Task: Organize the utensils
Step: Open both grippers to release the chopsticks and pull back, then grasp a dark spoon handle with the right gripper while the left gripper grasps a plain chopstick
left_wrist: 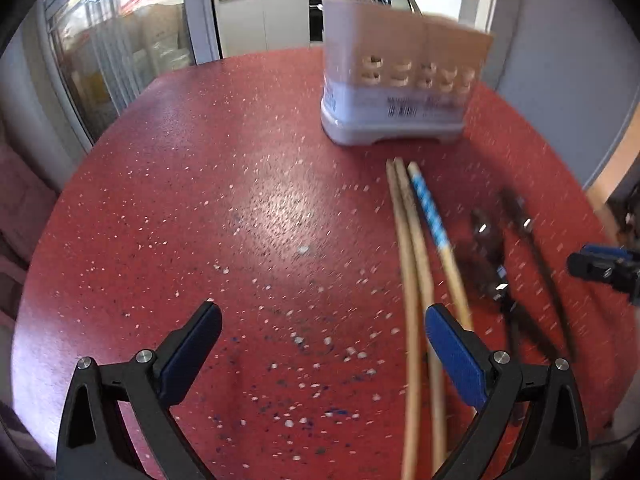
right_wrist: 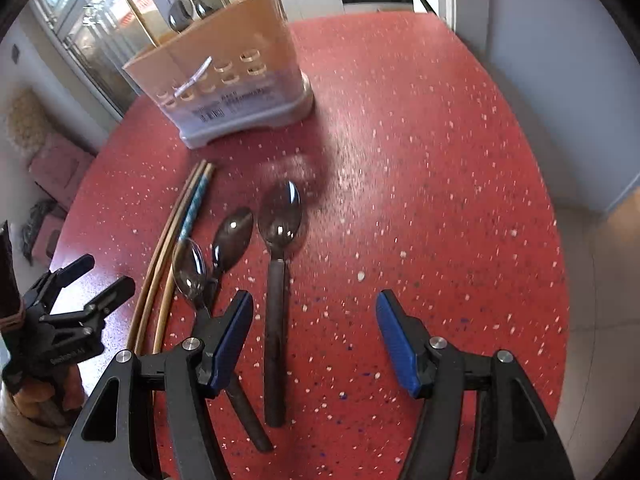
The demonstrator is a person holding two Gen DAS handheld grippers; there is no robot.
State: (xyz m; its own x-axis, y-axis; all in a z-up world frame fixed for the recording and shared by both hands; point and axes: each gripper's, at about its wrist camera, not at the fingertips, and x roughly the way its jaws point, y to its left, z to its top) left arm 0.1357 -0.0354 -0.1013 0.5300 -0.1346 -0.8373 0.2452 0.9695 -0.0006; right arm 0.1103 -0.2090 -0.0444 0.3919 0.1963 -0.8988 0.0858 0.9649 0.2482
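On a red speckled table [right_wrist: 420, 128], three wooden chopsticks [left_wrist: 416, 264] and three dark-handled metal spoons [right_wrist: 278, 240] lie sorted side by side before a beige slotted utensil caddy [left_wrist: 400, 76]. Left gripper [left_wrist: 322, 340] and right gripper [right_wrist: 314, 332] hover spread wide, empty, likely ready to grasp.

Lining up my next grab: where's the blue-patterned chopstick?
On the red table, the blue-patterned chopstick lies between two plain chopsticks and the spoons.

Ahead and right of the left tongs [left_wrist: 323, 344], motion blur smears the spoons [left_wrist: 490, 256]. The chopsticks [left_wrist: 416, 280] run off the bottom edge. By the right tongs [right_wrist: 314, 326], the left finger [right_wrist: 230, 336] hides two spoon handles [right_wrist: 244, 404].
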